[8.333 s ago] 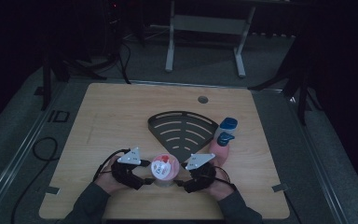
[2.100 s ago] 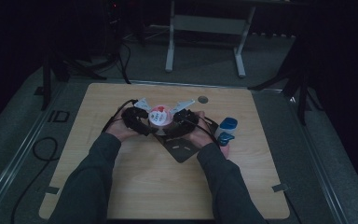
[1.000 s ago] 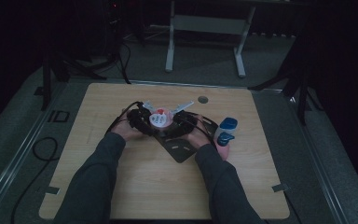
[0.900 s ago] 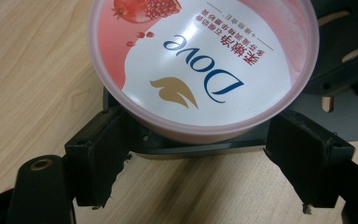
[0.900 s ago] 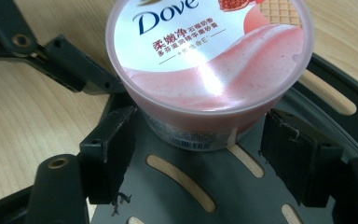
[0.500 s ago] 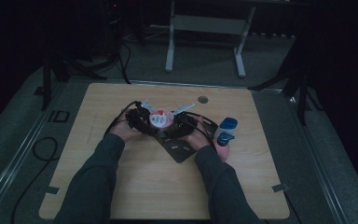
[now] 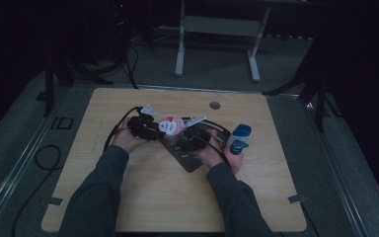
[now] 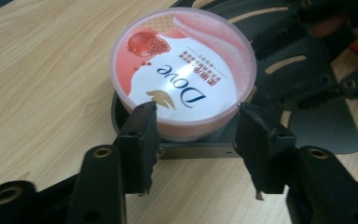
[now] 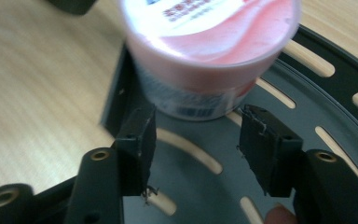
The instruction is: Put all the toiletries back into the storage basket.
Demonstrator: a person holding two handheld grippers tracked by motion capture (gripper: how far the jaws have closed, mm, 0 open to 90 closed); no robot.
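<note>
Here, a wooden table (image 7: 143,197) seen from above carries a dark slotted fan-shaped tray (image 7: 190,160) near its middle. A pink Dove tub (image 7: 170,126), lid on and printed with a pomegranate, stands on the tray's far left corner, close to that edge. What the tub holds cannot be told, as the lid covers it.

A blue bottle (image 7: 239,138) stands upright just to the right of the tray, beside the person's right hand and well apart from the tub. A small round grommet (image 7: 215,105) sits in the tabletop farther back. Black cables trail off the table's left side.

The left gripper (image 7: 153,131) sits at the tub's left and the right gripper (image 7: 187,136) at its right, so the tub lies between them. In the left gripper view, the left gripper (image 8: 193,126) has its black jaws on either side of the tub's near wall; they have just been closing, but whether the pads press on it cannot be told. In the right gripper view, the right gripper (image 9: 193,135) has also just been closing, and its jaws stop short of the tub (image 9: 205,60), with bare tray (image 9: 307,98) between them.

Open wood lies in front of the tray and to the far left.
</note>
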